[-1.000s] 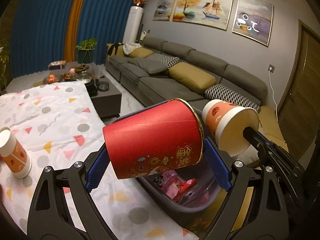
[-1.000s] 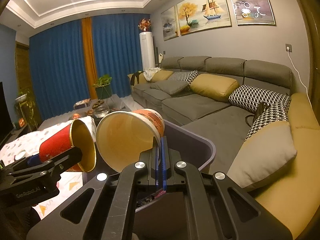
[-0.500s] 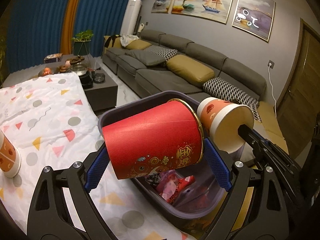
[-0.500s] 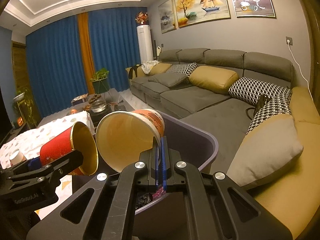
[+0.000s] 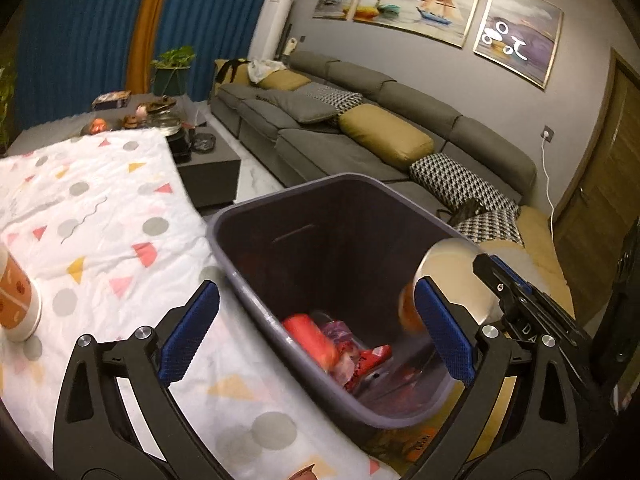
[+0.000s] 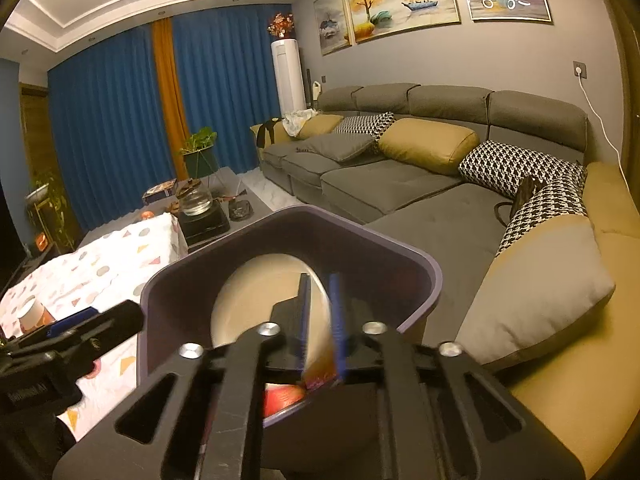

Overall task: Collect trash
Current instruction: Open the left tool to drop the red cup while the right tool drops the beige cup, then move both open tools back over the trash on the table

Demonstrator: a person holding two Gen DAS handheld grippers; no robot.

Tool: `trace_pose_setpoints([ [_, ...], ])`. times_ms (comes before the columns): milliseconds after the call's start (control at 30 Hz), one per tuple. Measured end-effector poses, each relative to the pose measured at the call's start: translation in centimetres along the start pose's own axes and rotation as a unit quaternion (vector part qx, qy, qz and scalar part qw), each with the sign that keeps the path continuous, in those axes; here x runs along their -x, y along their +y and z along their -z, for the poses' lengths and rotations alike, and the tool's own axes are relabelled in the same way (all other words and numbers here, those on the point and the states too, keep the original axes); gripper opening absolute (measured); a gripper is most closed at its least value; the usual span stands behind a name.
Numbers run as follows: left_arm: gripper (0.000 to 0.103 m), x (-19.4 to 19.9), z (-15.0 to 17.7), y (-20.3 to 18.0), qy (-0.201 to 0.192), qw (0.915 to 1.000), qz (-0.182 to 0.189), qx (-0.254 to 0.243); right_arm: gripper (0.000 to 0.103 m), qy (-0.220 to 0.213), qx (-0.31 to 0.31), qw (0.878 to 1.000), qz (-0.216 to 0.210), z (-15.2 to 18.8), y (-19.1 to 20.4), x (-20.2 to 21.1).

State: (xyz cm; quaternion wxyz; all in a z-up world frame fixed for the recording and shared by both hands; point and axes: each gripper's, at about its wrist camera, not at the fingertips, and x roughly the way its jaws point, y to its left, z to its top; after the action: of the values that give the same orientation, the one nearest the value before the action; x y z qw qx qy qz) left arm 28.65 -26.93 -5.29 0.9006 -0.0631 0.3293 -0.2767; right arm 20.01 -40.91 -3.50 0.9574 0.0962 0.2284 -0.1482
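My left gripper [image 5: 316,334] hangs over the dark purple bin [image 5: 280,200]. Its jaws are opening wide with nothing between them. The red paper cup [image 5: 308,338] lies blurred among wrappers at the bin's bottom. My right gripper [image 6: 320,320] is over the bin's near side with its jaws opening. The rim of a cream paper cup [image 6: 264,292] with orange print still lies between the parted pads, blurred and tipping into the bin [image 6: 400,252]. In the left wrist view that cup [image 5: 452,280] sits just inside the bin's right wall. A third printed cup [image 5: 16,300] stands on the table.
The table wears a white cloth [image 5: 100,208] with coloured shapes and lies left of the bin. A grey sofa [image 6: 400,176] with yellow and patterned cushions runs behind and to the right. A dark coffee table [image 5: 208,160] with a glass teapot stands further back.
The left jaws spread and the red cup dropped from them into the bin. The right jaws parted and the cream cup has sunk lower, into the bin's mouth.
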Motion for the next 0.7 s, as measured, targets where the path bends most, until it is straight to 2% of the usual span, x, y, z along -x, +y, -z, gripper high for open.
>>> trace_pose_setpoints([
  [33,0.096,0.3,0.0,0.3,-0.003,1.0,-0.003,0.002,0.032,-0.004,-0.002,1.0,0.001,0.0,0.0,0.2],
  [133,0.097,1.6,0.3,0.8,-0.012,0.9997,-0.021,0.003,0.037,-0.011,-0.002,1.0,0.002,0.1,0.2,0.9],
  [367,0.097,5.5,1.4,2.2,-0.02,0.9963,-0.083,0.009,0.061,-0.035,0.006,0.999,-0.005,0.6,1.1,4.1],
  [567,0.097,10.3,2.1,3.9,-0.04,0.9911,-0.123,0.03,0.068,-0.049,0.025,0.998,-0.031,1.8,3.7,7.2],
  [700,0.097,14.2,3.5,5.8,-0.065,0.9831,-0.166,0.04,0.072,-0.053,0.034,0.997,-0.052,2.5,5.5,8.9],
])
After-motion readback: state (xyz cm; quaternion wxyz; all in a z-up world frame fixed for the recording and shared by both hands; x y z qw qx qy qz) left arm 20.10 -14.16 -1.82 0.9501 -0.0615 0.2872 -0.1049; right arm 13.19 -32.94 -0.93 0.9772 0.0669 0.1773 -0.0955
